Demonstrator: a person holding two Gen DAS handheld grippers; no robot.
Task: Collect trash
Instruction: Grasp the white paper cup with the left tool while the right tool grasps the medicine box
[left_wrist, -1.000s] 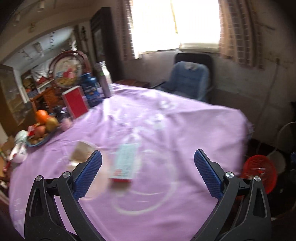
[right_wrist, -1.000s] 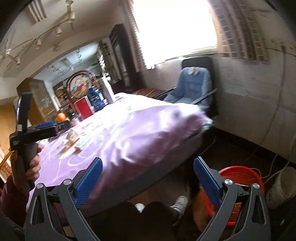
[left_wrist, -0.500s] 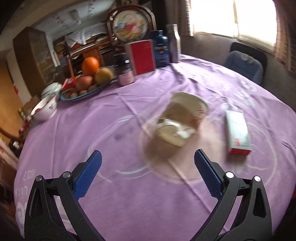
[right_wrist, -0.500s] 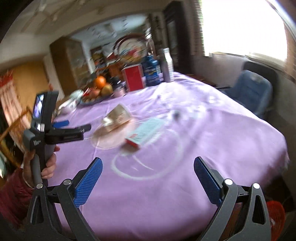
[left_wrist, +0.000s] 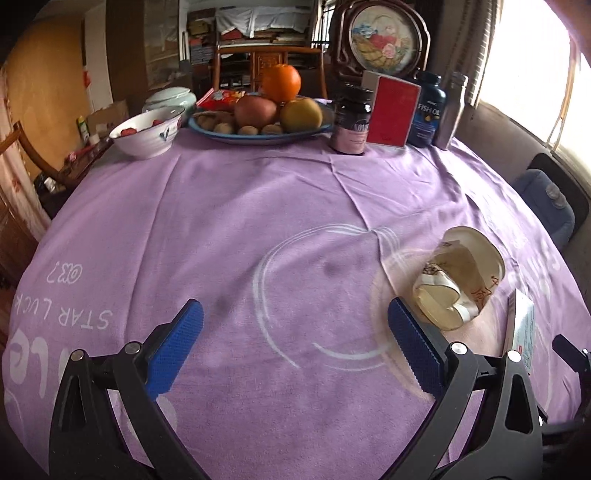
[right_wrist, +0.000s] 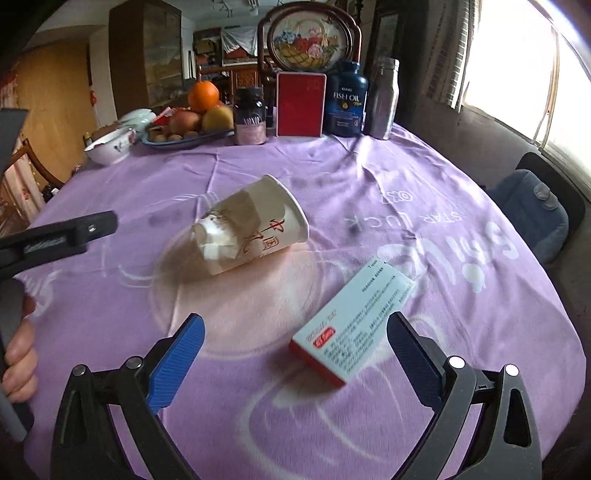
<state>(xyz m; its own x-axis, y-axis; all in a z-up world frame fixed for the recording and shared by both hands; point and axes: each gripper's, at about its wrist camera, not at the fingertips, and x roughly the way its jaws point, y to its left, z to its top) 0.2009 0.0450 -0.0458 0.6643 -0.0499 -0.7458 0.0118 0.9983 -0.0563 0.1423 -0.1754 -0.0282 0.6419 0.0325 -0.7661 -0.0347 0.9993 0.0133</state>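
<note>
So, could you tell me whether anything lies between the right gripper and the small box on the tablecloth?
Nothing visible does. The small box lies flat just ahead of the open right gripper, with only bare tablecloth between. The tipped paper cup lies farther back.

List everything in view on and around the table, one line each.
paper cup: 1, white with red characters, crushed, on its side mid-table
medicine box: 1, pale blue with red end, flat, near the right gripper
tablecloth: 1, purple with white print, covering the table
fruit plate: 1, blue, far edge, holding an orange, apple, pear and small brown fruit
bowl: 1, white, left of the plate
supplement jar: 1, dark with pink label, far edge
red box: 1, upright, beside the jar
fish oil bottle: 1, blue, right of the red box
metal flask: 1, silver, rightmost
chair: 1, blue cushion, by the window
left gripper: open, empty
right gripper: open, empty
hand: 1, holding the left gripper's handle
</note>
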